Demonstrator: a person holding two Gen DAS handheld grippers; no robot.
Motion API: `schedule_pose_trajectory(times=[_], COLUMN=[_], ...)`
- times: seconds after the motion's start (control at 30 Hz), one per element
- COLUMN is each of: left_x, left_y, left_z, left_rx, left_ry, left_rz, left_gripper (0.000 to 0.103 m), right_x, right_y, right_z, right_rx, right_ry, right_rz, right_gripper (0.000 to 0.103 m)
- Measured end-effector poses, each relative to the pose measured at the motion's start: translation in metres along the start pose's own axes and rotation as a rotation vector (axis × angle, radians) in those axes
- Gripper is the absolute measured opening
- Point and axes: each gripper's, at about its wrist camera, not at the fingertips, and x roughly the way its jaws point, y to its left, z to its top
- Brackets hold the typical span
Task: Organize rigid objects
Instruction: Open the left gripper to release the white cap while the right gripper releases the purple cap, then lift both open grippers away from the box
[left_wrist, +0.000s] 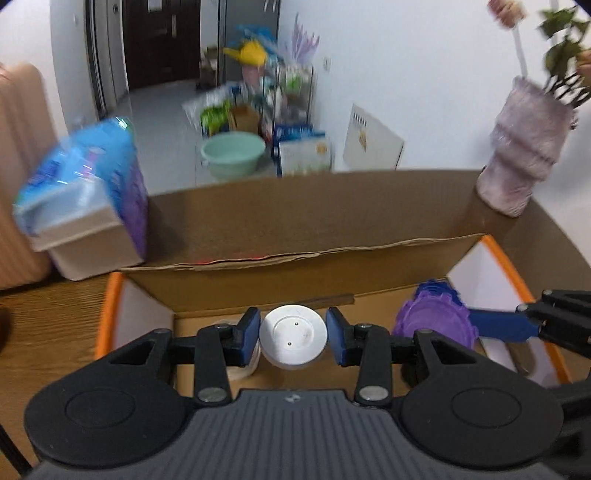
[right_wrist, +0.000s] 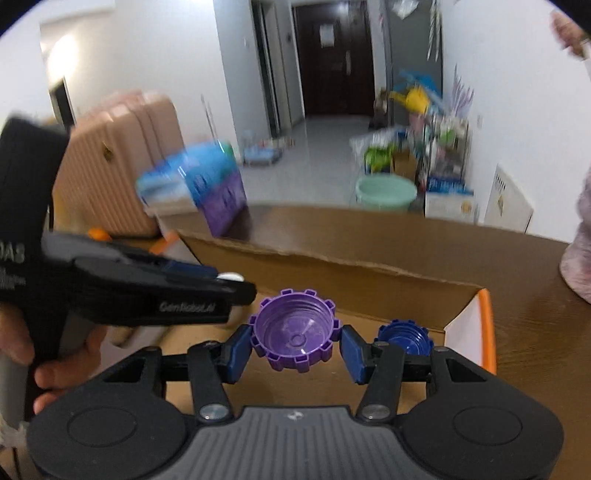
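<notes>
We hold a white cap in the left gripper and a purple cap in the right gripper, both above the cardboard box.

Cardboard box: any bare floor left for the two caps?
Bare cardboard box floor shows under the purple cap, up to the back flap. Right corner is crowded: blue cap. Left side is blocked by the left claw with the white cap.

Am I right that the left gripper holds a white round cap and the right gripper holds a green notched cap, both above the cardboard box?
Not quite: the notched cap in the right gripper is purple, as the right wrist view shows. The left gripper does hold the white round cap, above the cardboard box.
</notes>
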Motion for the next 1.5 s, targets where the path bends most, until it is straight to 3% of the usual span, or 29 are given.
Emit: schedule_pose_trajectory(times=[0.13,0.3,0.53,0.6,0.83,1.03,1.2,1.37,1.5], left_x=[0.033,0.052,0.035,0.02,-0.053,-0.137,-0.201,-0.245,-0.28], left_y=[0.003,-0.005,-0.008,-0.006,0.008,0.015,0.01,0.003,-0.006], left_z=[0.004,0.0,0.001,0.004,0.012,0.006,-0.022,-0.056,-0.086], left_rx=[0.005,0.036,0.044,0.042,0.057,0.039,0.053,0.058,0.069], left_ry=[0.067,0.109,0.093,0.086,0.043,-0.052,-0.137,-0.175,-0.249], left_rz=[-0.004,-0.012,-0.02,-0.012,0.033,0.078,0.139,0.153,0.149], left_gripper=[0.04,0.042,0.056,0.058,0.074,0.089,0.094,0.096,0.1], right_x=[0.041,0.065,0.071,0.065,0.007,-0.067,-0.128,-0.171,-0.194], right_y=[-0.006,-0.012,-0.009,-0.007,-0.003,0.006,0.028,0.045,0.055], right_z=[0.004,0.002,0.002,0.007,0.025,0.037,0.029,0.009,-0.012], right_rx=[-0.026,-0.037,-0.051,-0.052,-0.052,-0.006,-0.038,-0.044,-0.02], right_ry=[0.1,0.163,0.189,0.184,0.145,0.075,0.004,-0.029,-0.085], right_rz=[-0.046,-0.069,-0.089,-0.09,-0.123,-0.128,-0.157,-0.182,-0.183], right_gripper=[0.051,0.052,0.053,0.059,0.071,0.077,0.084,0.084,0.087])
